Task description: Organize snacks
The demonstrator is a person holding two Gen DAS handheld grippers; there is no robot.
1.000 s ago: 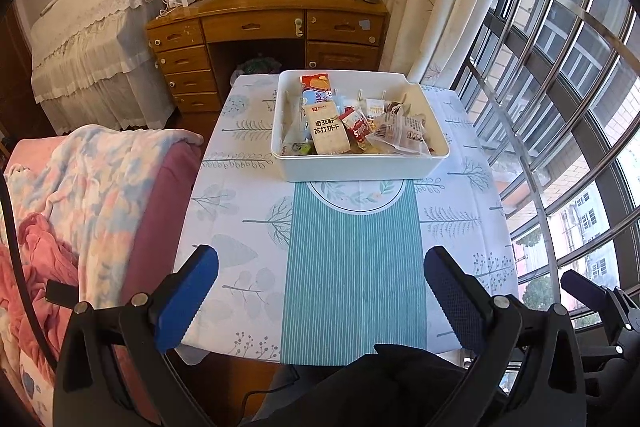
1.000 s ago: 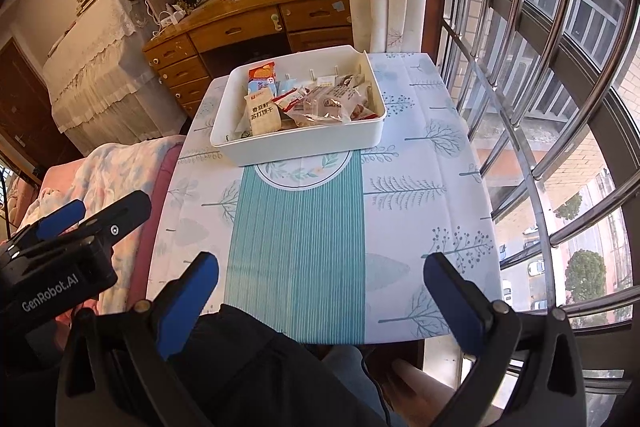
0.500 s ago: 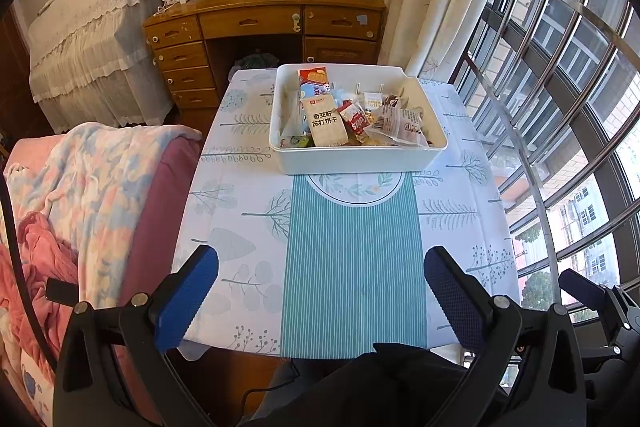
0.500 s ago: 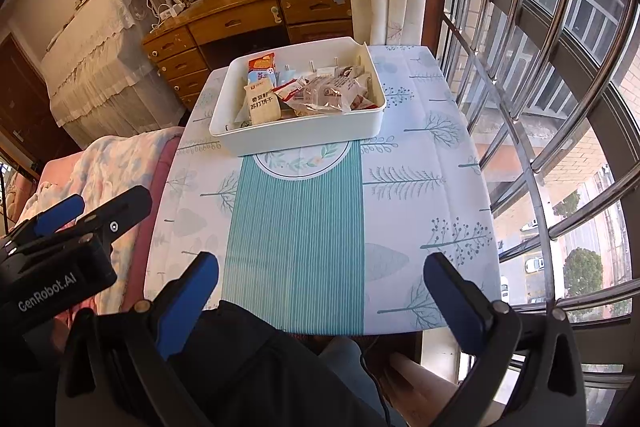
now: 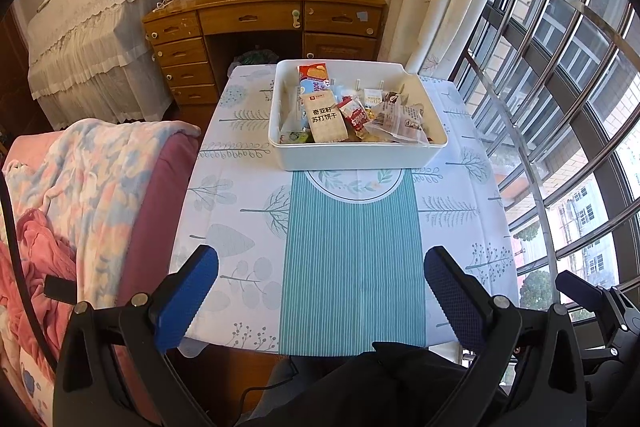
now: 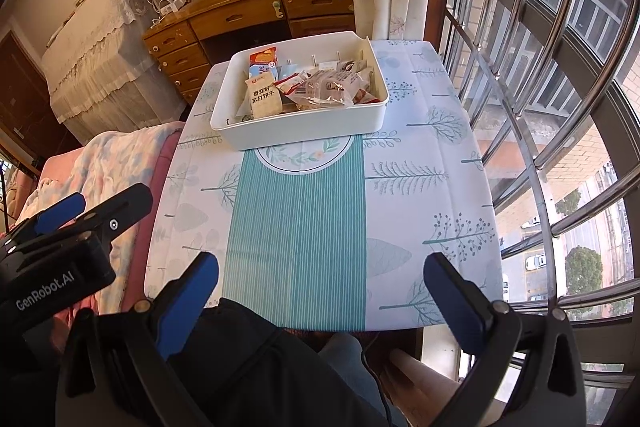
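Looks finished: packaged snacks [image 5: 352,115] all sit inside white rectangular plastic bin [image 5: 356,157] far ahead of left gripper [image 5: 320,301] and right gripper [image 6: 320,301], both wide, empty.

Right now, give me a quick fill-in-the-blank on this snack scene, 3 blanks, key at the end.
1. All the snacks sit inside the white ____ at the table's far end.
2. The left gripper and right gripper are both ____, holding nothing.
3. The tablecloth has a ____ striped band down its middle.

Missing words: bin; open; teal
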